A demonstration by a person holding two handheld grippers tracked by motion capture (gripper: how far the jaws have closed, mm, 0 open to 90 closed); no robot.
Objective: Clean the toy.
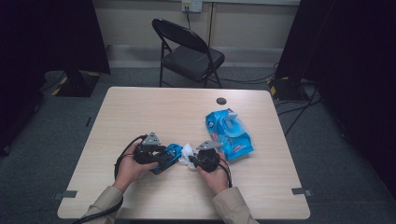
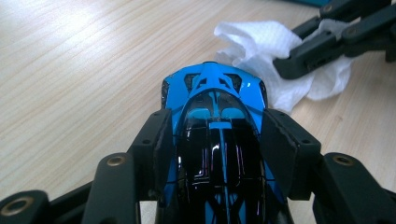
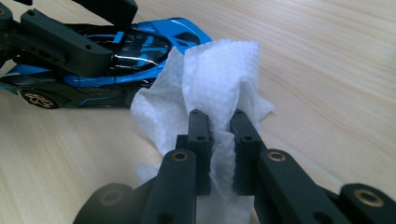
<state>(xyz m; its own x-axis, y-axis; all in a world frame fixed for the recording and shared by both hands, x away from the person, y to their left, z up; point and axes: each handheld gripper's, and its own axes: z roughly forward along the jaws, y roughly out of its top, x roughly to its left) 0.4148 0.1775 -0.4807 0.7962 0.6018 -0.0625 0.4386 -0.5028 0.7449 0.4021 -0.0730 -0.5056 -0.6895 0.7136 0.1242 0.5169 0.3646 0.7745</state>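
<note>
Plenty of bare tabletop [image 1: 154,107] ahead of me and out to the left; I'm working close to the near edge, just right of the middle. Off to my right, near my right hand, lies the blue wipes pack [image 1: 229,133], a little apart from my grip. A small dark disc [image 1: 221,101] sits near the far edge.

My left gripper [image 2: 215,135] has the blue toy car [image 2: 215,93] clamped between its jaws, pads pressing on both flanks, jaws about half spread around the body. In the right gripper view the car rests wheels-down on the wood, nose poking out past the jaw tips.

My right gripper [image 3: 218,135] has its jaws nearly together, pinching a crumpled white wipe [image 3: 219,70]. The wipe stands up out of the pinch and touches the car at its nose end.

Light wood-grain tabletop, grey carpet below. A black folding chair [image 1: 189,53] faces me beyond the far edge, dark curtains [image 1: 46,32] on both sides, cables trailing on the floor at the right.
</note>
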